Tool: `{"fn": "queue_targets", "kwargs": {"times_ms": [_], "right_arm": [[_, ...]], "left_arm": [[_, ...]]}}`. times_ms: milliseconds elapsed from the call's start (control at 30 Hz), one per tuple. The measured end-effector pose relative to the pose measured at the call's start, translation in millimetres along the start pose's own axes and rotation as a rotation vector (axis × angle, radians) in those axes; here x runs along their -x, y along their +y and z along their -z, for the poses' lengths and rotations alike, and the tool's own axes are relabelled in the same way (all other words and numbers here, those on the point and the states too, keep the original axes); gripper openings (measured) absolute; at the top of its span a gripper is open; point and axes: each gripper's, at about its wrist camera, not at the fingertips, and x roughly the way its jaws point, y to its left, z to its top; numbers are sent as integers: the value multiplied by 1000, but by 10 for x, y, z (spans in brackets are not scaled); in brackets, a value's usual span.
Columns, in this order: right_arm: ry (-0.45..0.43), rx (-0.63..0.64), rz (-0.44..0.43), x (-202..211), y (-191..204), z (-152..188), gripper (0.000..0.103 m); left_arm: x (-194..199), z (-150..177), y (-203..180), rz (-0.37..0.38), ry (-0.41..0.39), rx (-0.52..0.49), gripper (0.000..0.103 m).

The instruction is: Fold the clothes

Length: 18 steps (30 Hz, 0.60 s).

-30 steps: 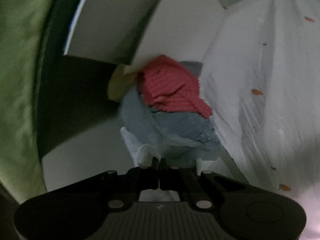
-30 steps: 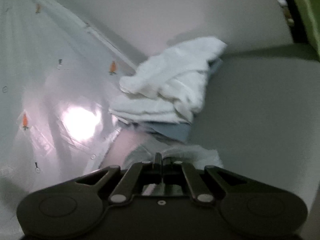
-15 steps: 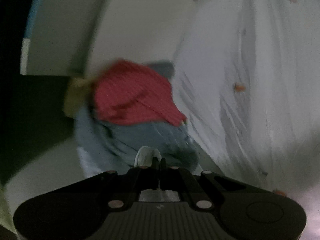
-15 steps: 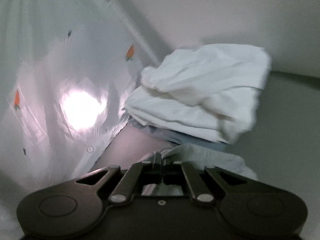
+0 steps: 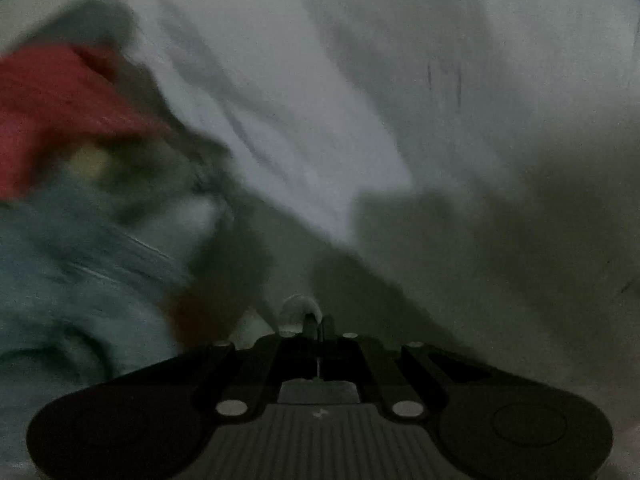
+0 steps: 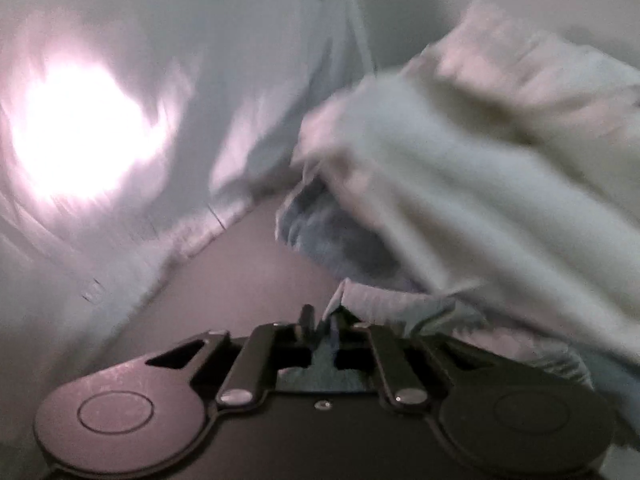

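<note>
A white garment with small orange prints (image 5: 304,92) fills the upper part of the blurred left wrist view and also hangs at the left of the right wrist view (image 6: 256,92). My left gripper (image 5: 317,322) is shut on a small fold of pale cloth (image 5: 298,308). My right gripper (image 6: 322,320) is shut on a pale grey-green cloth edge (image 6: 384,308) that runs off to the right.
A blurred pile of red (image 5: 52,104) and blue-grey (image 5: 76,264) clothes lies at the left of the left wrist view. A stack of white folded cloth (image 6: 480,152) over a blue piece (image 6: 336,236) lies at the right of the right wrist view. The grey table (image 6: 240,280) shows between them.
Both views have swung fast and blurred. The red and blue pile has slid left in the left wrist view. The white stack has come closer and larger in the right wrist view. Both grippers stay shut.
</note>
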Motion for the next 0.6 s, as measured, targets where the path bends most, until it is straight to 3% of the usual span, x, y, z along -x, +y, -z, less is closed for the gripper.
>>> {"fn": "queue_targets", "kwargs": {"times_ms": [33, 67, 133, 167, 233, 333, 433, 500, 600], "right_arm": [[-7, 31, 24, -40, 52, 41, 23], [-26, 64, 30, -17, 98, 71, 30], [-83, 130, 42, 107, 182, 131, 61], [-117, 167, 56, 222, 219, 169, 67], [-171, 246, 80, 449, 268, 226, 81], [-226, 386, 108, 894, 331, 431, 89], [-223, 430, 96, 1252, 194, 667, 92], [-182, 396, 85, 1394, 1, 818, 92], [-91, 227, 94, 1444, -347, 1039, 92]], "left_arm": [[-67, 46, -59, -11, -2, -53, 8], [-133, 93, -119, -22, -4, -106, 18], [-5, 143, -110, -14, -54, -162, 38], [89, 146, -70, 2, -78, -164, 49], [373, 169, 69, 53, -111, -147, 58], [851, 248, 284, 80, -140, -133, 69], [1230, 475, 521, 70, -120, -132, 78], [1367, 640, 691, 46, -73, -101, 79], [1402, 899, 1020, 15, 20, 49, 83]]}}
